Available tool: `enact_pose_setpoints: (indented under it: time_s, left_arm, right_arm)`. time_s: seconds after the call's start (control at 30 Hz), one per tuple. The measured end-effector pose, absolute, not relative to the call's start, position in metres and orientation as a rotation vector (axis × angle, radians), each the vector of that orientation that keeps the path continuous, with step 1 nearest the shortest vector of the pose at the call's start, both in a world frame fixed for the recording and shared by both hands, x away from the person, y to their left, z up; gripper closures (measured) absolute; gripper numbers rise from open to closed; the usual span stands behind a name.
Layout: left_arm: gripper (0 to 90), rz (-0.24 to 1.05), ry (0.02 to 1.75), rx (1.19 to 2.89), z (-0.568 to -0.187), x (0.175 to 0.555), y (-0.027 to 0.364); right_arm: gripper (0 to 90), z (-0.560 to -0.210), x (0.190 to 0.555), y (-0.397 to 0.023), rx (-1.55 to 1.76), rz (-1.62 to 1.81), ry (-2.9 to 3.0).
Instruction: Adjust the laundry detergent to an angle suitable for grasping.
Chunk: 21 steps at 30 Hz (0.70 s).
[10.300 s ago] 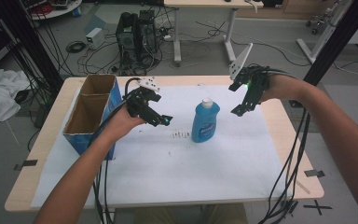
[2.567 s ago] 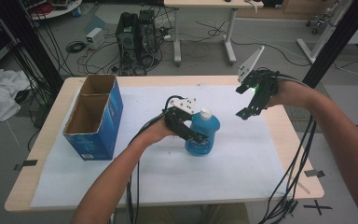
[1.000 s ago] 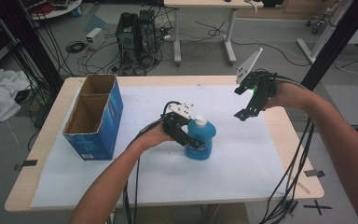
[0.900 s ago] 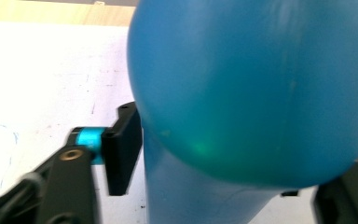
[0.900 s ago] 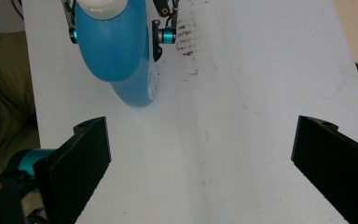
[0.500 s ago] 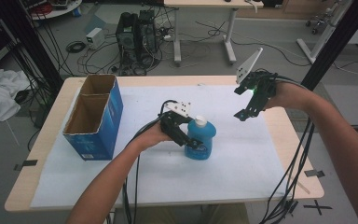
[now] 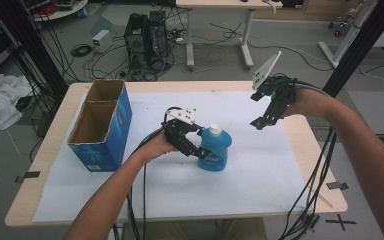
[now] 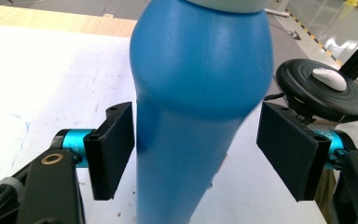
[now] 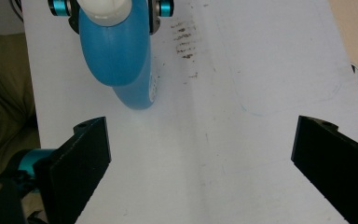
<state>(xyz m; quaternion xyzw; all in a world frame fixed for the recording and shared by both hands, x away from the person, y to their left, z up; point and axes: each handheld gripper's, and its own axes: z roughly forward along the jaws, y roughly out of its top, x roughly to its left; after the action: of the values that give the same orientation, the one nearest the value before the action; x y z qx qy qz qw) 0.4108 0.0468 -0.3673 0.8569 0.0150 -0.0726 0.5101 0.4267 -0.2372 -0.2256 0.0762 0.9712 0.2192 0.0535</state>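
The left gripper [image 7: 196, 150] sits at the middle of the table, its jaws on either side of the blue bottle [image 7: 214, 152]. In the left gripper view both pads [image 8: 112, 149] stand clear of the bottle's sides, with a narrow gap at the left pad and a wider one at the right; the jaws have just been opening and the bottle is released between them, not pinched. The bottle stands upright on the white sheet [image 7: 260, 170] that covers the table, its white cap [image 7: 215, 131] on top, just right of the person's left hand.

The right gripper [image 7: 262, 120] hangs above the far right part of the sheet, well apart from the bottle, its jaws spread wide with nothing between them. The right gripper view looks down past them onto the bare sheet, with the bottle [image 9: 119, 51] farther off.

At the left of the table stands an open blue cardboard box [image 7: 102, 127] with two compartments, well apart from the bottle. The wooden table edge [image 7: 40, 165] shows around the sheet.
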Motion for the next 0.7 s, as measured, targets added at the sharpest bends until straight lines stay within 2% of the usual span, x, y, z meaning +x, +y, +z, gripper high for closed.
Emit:
enact_pose_setpoints:
  time_s: [0.03,0.1,0.47,0.7]
  left_arm:
    - [27.4,-0.179,0.043,2.060,-0.367,0.410,0.048]
    - [19.6,-0.182,0.050,2.043,-0.366,0.409,0.052]
    - [19.6,-0.122,0.074,2.049,-0.356,0.405,0.068]
    - [19.6,-0.067,0.158,2.042,-0.352,0.402,0.076]
  right_arm:
    - [3.5,-0.226,0.427,-0.237,0.227,0.666,2.951]
    - [3.5,-0.226,0.427,-0.238,0.233,0.672,2.948]
    - [3.5,-0.226,0.427,-0.235,0.240,0.661,2.949]
    - [3.5,-0.225,0.427,-0.235,0.243,0.648,2.947]
